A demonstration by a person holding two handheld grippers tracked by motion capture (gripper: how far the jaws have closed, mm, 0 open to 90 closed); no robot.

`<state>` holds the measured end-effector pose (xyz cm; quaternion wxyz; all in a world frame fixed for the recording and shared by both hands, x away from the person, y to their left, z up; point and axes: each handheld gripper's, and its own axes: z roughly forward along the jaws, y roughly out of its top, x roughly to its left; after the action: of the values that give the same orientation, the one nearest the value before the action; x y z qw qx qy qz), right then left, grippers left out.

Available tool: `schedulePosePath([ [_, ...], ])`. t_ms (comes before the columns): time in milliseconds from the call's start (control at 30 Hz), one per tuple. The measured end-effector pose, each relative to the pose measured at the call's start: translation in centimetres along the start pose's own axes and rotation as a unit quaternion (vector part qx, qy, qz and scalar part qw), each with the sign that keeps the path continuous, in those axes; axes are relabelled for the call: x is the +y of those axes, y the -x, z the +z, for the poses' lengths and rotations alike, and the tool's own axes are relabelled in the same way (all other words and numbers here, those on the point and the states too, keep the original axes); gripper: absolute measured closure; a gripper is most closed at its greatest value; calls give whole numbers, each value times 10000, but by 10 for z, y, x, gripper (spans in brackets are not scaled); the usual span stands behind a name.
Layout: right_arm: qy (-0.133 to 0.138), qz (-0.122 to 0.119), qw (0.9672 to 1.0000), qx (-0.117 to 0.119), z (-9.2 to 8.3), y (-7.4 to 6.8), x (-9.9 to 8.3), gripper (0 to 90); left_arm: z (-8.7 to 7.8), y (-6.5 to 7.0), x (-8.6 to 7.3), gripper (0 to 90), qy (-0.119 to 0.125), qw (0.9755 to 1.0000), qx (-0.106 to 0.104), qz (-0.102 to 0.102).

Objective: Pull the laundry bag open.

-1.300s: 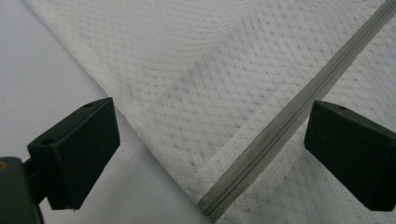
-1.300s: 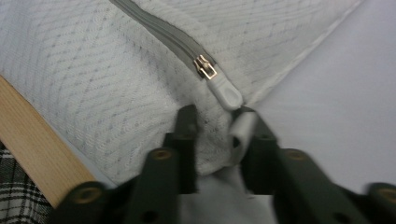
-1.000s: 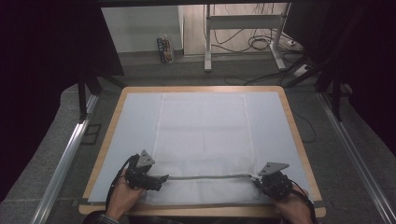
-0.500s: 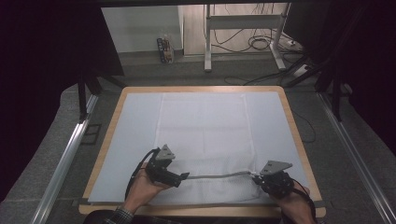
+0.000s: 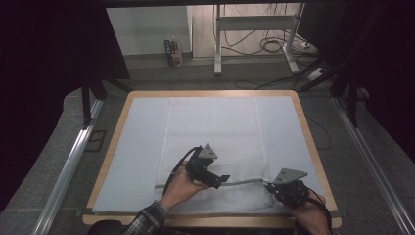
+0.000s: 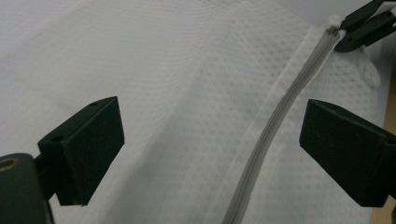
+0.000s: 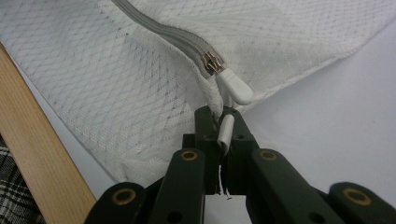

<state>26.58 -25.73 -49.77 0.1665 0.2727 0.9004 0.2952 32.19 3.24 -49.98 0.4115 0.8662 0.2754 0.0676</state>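
The left claw (image 5: 222, 179) stood wide open over the white mesh bag (image 5: 215, 142) on the tabletop (image 5: 115, 147), its jaws straddling the grey zipper (image 6: 275, 126) without pressing it. To its right, the right claw (image 5: 268, 186) was clamped shut on the bag's corner by the zipper pull (image 7: 233, 86). Since the earlier frame the left claw had travelled rightward along the zipper toward the right one, which had stayed put.

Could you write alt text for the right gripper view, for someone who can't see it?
The black tongs are shut on the end of a white mesh bag, just below its grey zipper and white zipper pull. The bag lies on a pale mat, with the wooden table edge at the left.
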Motion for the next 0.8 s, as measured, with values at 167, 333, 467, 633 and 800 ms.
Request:
schedulePosePath([
  [167,-6,-11,10000,-4,0,0,0,859,24,14,21,64,-13,9997,-142,212],
  [333,0,-9,10000,4,0,0,0,859,39,24,40,64,-122,9982,-205,558],
  [467,26,-19,10000,7,0,0,0,857,55,34,51,64,25,9984,-276,496],
  [633,15,-31,10000,9,0,0,0,857,69,39,60,64,-12,9978,-383,539],
  [800,35,-21,10000,-3,-1,0,0,856,78,43,66,64,-116,9969,-422,656],
])
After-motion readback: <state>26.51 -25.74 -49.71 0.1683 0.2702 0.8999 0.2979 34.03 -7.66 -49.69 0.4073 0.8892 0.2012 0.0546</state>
